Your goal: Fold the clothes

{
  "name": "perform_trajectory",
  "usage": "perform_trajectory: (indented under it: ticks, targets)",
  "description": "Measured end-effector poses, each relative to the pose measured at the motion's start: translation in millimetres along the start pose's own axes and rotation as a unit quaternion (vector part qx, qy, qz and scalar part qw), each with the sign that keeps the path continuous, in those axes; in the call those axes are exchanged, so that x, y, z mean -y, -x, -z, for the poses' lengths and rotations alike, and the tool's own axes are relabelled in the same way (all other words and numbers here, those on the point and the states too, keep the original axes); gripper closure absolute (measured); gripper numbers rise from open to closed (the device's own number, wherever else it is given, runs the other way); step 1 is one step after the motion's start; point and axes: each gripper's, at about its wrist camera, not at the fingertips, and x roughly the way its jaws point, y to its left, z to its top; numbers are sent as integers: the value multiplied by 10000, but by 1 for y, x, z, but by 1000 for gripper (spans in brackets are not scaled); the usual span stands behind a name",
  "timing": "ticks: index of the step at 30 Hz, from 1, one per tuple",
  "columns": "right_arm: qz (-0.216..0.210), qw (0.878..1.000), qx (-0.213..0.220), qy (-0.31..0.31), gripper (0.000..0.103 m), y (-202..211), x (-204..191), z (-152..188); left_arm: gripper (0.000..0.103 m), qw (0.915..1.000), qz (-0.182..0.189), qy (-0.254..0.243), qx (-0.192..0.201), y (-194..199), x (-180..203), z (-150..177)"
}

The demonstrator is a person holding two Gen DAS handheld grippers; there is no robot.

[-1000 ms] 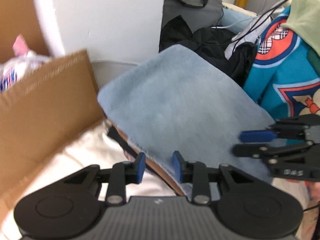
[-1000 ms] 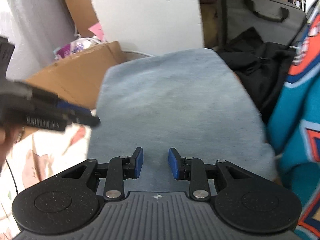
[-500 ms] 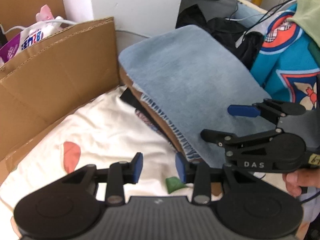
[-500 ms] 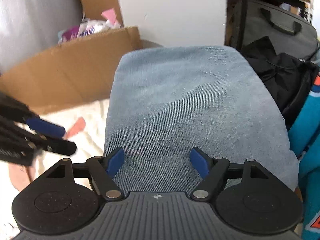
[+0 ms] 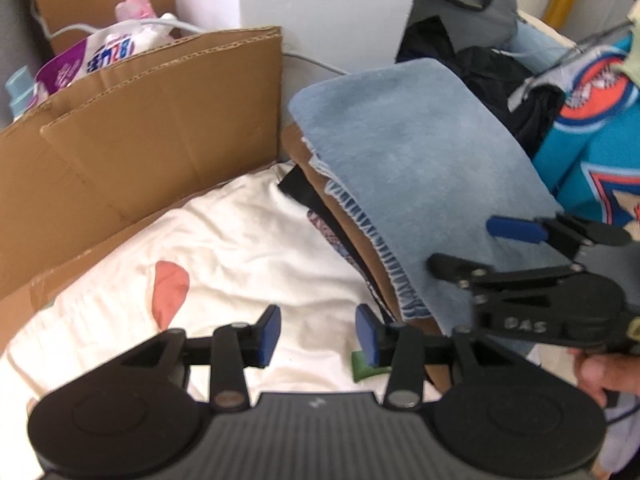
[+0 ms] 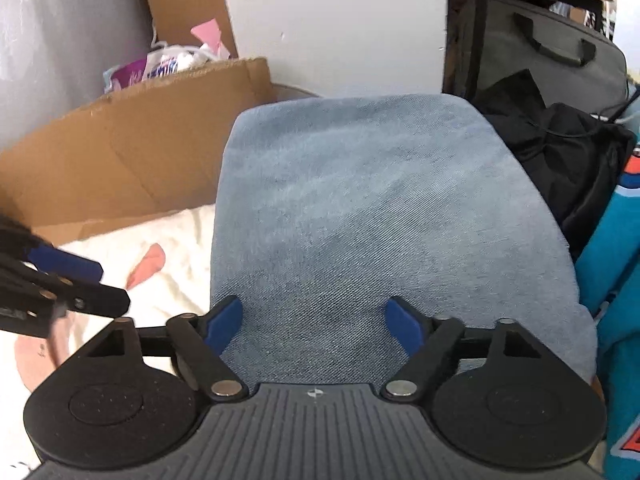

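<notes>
A folded blue denim garment (image 5: 420,168) (image 6: 380,208) lies flat on top of a stack of folded clothes; brown and dark layers show under its left edge. My right gripper (image 6: 314,322) (image 5: 464,244) is open, its blue pads spread just above the garment's near part and gripping nothing. My left gripper (image 5: 318,336) (image 6: 110,286) is to the left of the stack, over a cream cloth (image 5: 248,248) with pink patches. Its jaws are opening and nothing is between them.
A cardboard box wall (image 5: 140,140) stands along the left and back, in front of a white wall. Black clothing (image 6: 560,152) and a grey bag (image 6: 552,52) lie behind the stack. A teal jersey (image 5: 592,148) is at the right. A hand (image 5: 600,372) holds the right gripper.
My left gripper has drawn back to the left, off the blue garment and over the cream cloth, with its jaws wider. My right gripper's jaws have spread wide over the garment.
</notes>
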Motion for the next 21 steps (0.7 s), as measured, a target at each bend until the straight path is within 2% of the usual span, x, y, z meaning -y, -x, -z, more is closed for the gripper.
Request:
perform_trajectory:
  ticks: [3, 8, 11, 15, 21]
  targets:
    - [112, 9999, 85, -13, 29, 16, 10, -1, 54, 9998, 83, 136, 89, 3, 4, -5]
    - [429, 9980, 313, -347, 29, 44, 45, 7, 35, 9991, 230, 242, 254, 8, 20, -8]
    - [611, 9957, 462, -528, 28, 62, 67, 21, 35, 9990, 241, 256, 277, 7, 29, -5]
    - [719, 9902, 519, -1080, 28, 76, 96, 46, 36, 9989, 358, 255, 174, -2, 39, 4]
    - [597, 9736, 639, -2111, 29, 74, 127, 80, 37, 9981, 496, 317, 165, -16, 51, 24]
